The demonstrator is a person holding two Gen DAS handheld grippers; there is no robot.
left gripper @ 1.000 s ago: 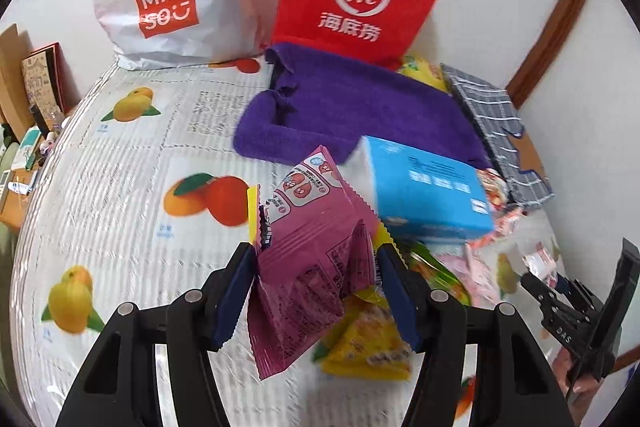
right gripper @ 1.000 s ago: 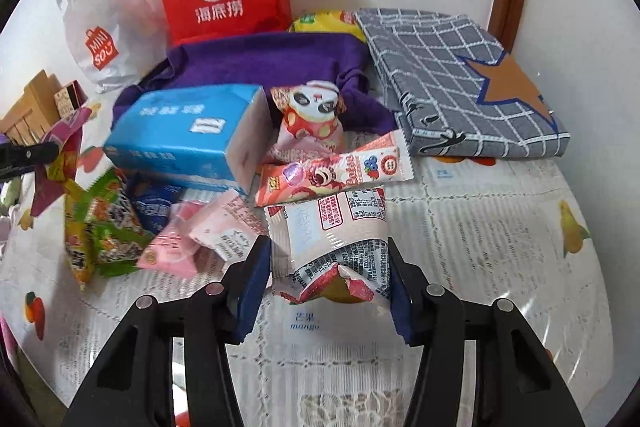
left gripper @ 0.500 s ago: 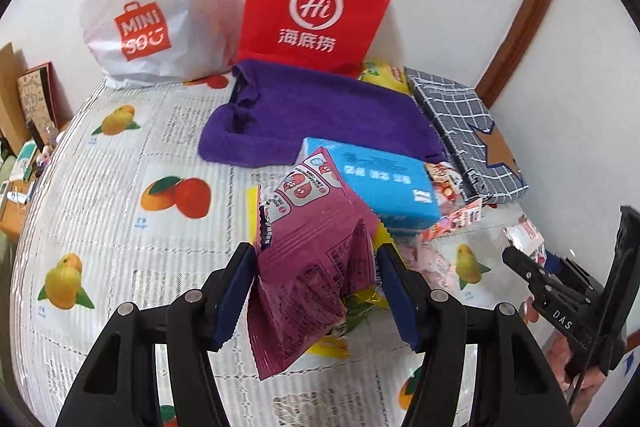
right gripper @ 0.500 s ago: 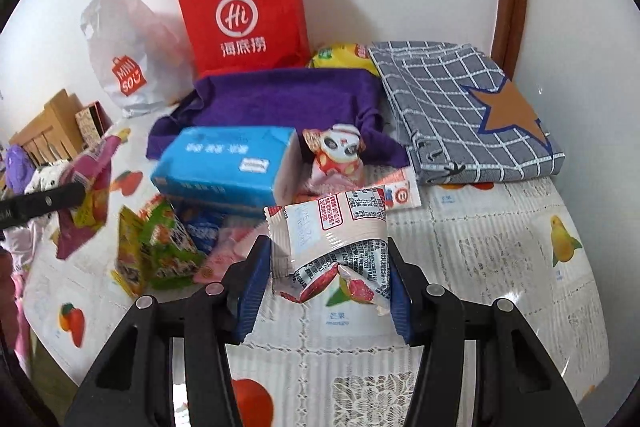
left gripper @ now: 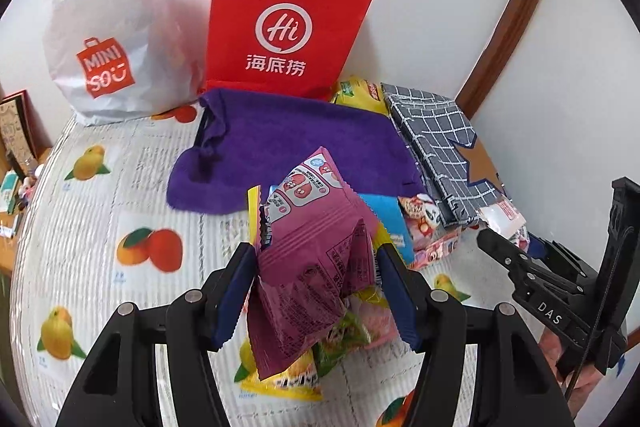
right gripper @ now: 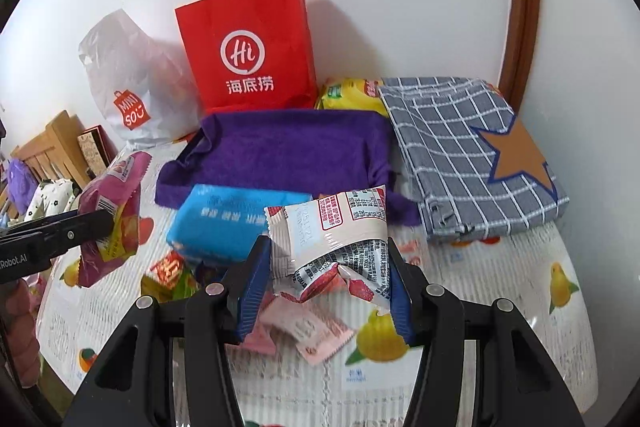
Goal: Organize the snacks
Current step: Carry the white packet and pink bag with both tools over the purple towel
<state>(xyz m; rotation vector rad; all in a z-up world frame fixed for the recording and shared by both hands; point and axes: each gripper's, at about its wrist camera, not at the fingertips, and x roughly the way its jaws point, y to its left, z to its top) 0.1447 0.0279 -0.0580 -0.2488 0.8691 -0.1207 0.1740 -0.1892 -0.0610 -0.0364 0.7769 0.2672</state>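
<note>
My left gripper (left gripper: pixel 316 287) is clamped on a magenta snack packet (left gripper: pixel 316 267), held above the table (left gripper: pixel 80 247) with its fruit-print cloth; a yellow wrapper edge pokes out beside it, and I can't tell whether that is a second packet. Under it lie loose snacks (left gripper: pixel 344 339), mostly hidden by the packet. Behind, a blue pack (right gripper: pixel 224 223) sits in front of the purple towel (right gripper: pixel 292 151), with the white shopping bag (left gripper: pixel 104 39) and red paper bag (left gripper: pixel 288 27) against the wall. My right gripper (right gripper: pixel 326 291) is clamped on a crumpled silver-and-red packet (right gripper: pixel 340 239), raised over the pink sachets (right gripper: pixel 304 331). Far right, a checked cloth bundle (right gripper: pixel 472 155); a yellow bag (right gripper: pixel 352 93) peeks out behind it, half covered.
</note>
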